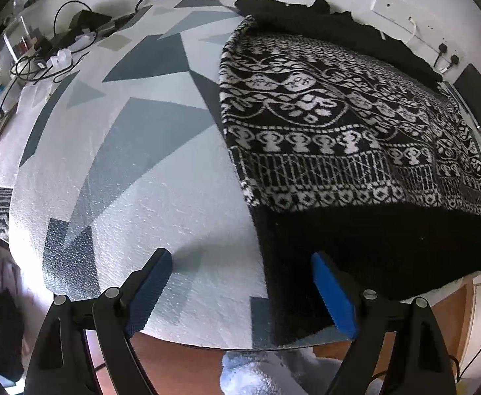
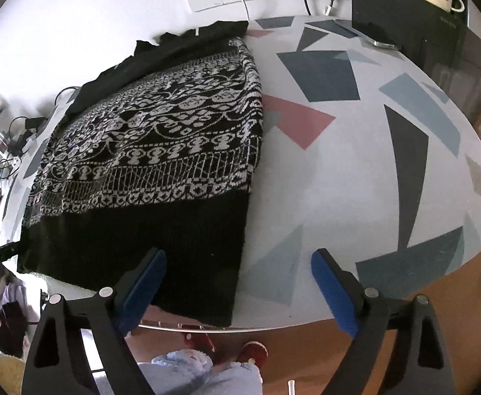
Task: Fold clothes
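Sweater (image 1: 322, 125): black knit w/ white pattern, lying flat on the counter (image 1: 135, 164), right half of left-wrist frame, left half of right-wrist frame. Plain black hem band hangs over counter's near edge. Looks thick, soft, limp; prob. moderate weight, will sag and stretch, not slippery. Best hold, in my judgement: hem corners or side edges, pinching all layers. Left hand-held gripper (image 1: 240, 293) spread, nothing between, straddling sweater's left edge. Right hand-held gripper (image 2: 238, 291) spread too, straddling right edge.
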The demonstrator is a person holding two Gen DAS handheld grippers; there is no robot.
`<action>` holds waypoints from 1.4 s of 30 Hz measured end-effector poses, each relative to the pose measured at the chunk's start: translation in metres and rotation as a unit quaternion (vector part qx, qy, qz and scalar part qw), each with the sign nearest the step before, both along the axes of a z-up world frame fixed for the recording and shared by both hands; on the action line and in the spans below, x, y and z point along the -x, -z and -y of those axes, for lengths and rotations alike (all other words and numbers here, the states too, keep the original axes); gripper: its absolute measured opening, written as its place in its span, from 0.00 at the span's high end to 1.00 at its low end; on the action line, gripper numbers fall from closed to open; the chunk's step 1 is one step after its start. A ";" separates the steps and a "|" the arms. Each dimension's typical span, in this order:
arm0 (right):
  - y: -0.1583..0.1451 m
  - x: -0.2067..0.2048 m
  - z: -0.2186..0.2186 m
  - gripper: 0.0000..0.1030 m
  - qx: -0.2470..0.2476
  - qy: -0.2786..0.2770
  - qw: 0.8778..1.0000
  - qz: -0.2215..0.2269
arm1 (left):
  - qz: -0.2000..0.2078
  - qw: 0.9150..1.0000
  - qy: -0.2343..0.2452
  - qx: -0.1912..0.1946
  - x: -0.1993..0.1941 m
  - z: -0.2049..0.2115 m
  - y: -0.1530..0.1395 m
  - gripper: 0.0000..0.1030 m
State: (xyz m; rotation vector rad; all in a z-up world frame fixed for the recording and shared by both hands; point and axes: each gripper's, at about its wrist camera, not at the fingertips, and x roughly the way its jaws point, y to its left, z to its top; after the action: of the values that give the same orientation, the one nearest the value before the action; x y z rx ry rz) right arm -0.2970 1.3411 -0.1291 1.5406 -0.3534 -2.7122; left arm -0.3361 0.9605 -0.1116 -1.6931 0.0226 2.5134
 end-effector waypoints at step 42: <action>-0.108 -0.058 -0.018 0.92 0.083 -0.105 0.981 -0.140 | -0.170 0.967 -0.036 -0.187 -0.080 0.016 -0.156 0.96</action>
State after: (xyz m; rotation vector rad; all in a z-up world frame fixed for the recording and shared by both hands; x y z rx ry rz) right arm -0.2388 1.3590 -0.0212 1.0712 -0.3742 -2.6076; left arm -0.2563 0.9447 0.0444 -1.1296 -0.4600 2.6159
